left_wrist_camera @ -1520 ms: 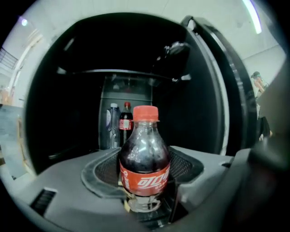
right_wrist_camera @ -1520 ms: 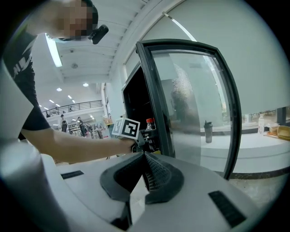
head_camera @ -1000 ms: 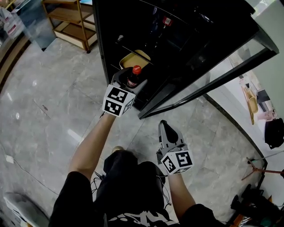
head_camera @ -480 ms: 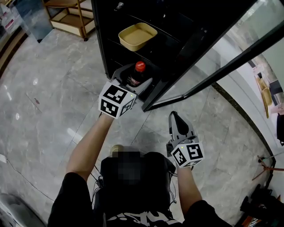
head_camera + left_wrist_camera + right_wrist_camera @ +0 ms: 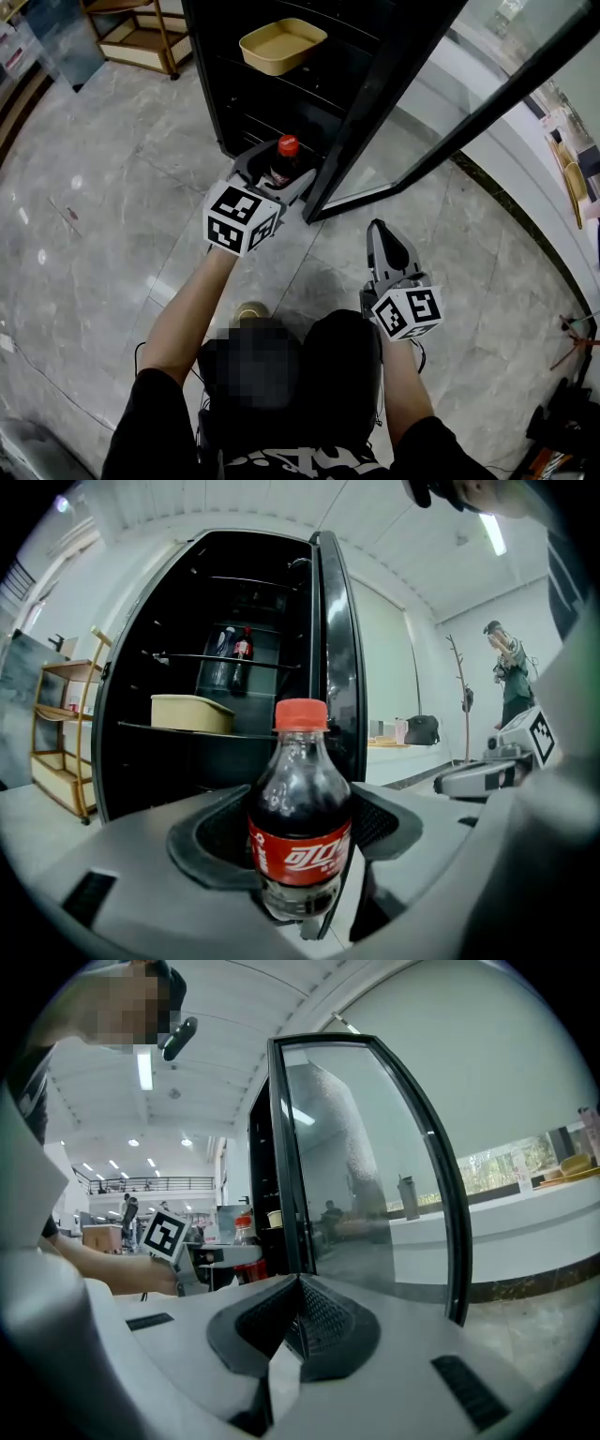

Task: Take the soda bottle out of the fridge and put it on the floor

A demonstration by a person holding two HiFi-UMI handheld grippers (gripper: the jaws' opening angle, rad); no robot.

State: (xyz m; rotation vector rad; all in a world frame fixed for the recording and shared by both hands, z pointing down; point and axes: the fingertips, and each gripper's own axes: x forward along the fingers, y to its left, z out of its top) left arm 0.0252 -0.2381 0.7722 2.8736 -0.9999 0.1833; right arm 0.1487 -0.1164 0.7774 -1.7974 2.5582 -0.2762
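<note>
A small cola bottle (image 5: 300, 827) with a red cap and red label stands upright between the jaws of my left gripper (image 5: 279, 174), which is shut on its body. In the head view the soda bottle (image 5: 282, 161) hangs just outside the foot of the black fridge (image 5: 281, 84), above the grey stone floor (image 5: 112, 206). My right gripper (image 5: 385, 239) is lower right, near the glass fridge door (image 5: 441, 112); its jaws are shut with nothing in them. The right gripper view shows the shut pads (image 5: 300, 1321) and, at left, the bottle (image 5: 243, 1232) in the other gripper.
A yellow tray (image 5: 281, 45) lies on a fridge shelf, and two more bottles (image 5: 232, 658) stand on a higher shelf. A wooden rack (image 5: 131, 33) stands to the left of the fridge. The open door swings out to the right. A person (image 5: 511, 672) stands in the background.
Both grippers have sunk toward the floor, the left one carrying the bottle down past the tray shelf to the fridge's base. The right gripper has drifted slightly right.
</note>
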